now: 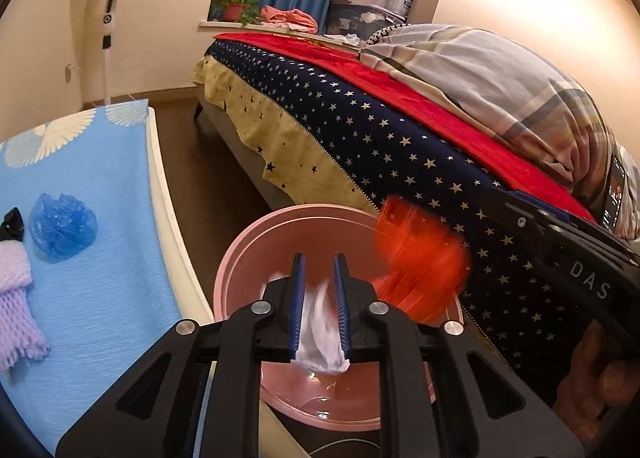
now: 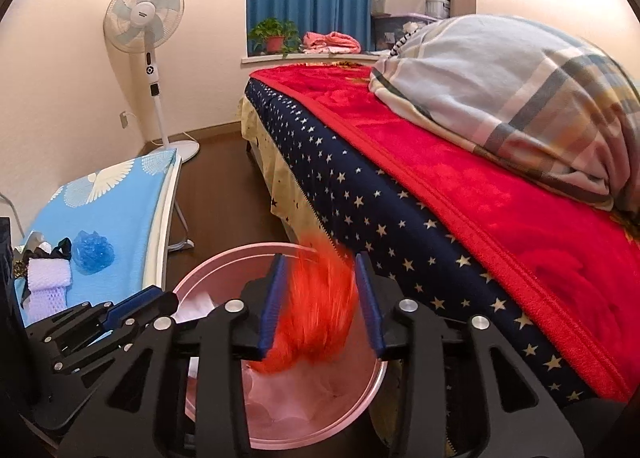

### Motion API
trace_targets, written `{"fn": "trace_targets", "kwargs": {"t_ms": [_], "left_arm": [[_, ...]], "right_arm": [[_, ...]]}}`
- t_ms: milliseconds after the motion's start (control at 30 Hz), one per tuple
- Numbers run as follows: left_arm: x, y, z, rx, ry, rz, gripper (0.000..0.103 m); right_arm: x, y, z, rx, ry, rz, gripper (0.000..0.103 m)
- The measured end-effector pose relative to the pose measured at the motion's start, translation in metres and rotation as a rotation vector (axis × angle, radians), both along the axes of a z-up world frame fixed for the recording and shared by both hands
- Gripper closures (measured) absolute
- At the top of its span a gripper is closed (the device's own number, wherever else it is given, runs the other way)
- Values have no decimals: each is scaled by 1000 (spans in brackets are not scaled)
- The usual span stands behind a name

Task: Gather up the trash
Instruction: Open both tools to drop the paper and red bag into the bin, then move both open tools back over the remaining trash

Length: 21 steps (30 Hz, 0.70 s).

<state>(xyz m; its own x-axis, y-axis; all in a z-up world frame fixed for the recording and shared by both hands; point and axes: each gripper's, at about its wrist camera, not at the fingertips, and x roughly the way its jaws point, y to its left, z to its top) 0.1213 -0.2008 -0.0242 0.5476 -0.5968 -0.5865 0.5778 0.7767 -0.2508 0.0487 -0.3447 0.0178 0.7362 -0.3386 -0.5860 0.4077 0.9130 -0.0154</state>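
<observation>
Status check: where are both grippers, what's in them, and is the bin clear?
Left gripper over pink bin, white trash between fingers. Right gripper open over bin, orange bag blurred between fingers. Blue bag on table. Nothing blocking.

warm, bright indoor light; fisheye bends the edges, and the orange bag (image 2: 316, 310) is motion-blurred.
</observation>
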Motion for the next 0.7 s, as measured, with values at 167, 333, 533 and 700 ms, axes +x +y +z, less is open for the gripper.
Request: {"fn": "trace_targets", "kwargs": {"t_ms": [167,333,533,700], "left_arm": [[-4,5,5,2,-20,13,78],[-7,22,13,6,-40,49,77],[-14,54,26,-1,-70,122,71],[-22,83,35,0,-102,204,69]], "right_arm": [[-2,1,3,0,-13,2,62],[-7,12,10,-5,-54,43,62],[-11,31,18,-18,-108,113,62],[-13,46,23,-10,-134,176,62]]}}
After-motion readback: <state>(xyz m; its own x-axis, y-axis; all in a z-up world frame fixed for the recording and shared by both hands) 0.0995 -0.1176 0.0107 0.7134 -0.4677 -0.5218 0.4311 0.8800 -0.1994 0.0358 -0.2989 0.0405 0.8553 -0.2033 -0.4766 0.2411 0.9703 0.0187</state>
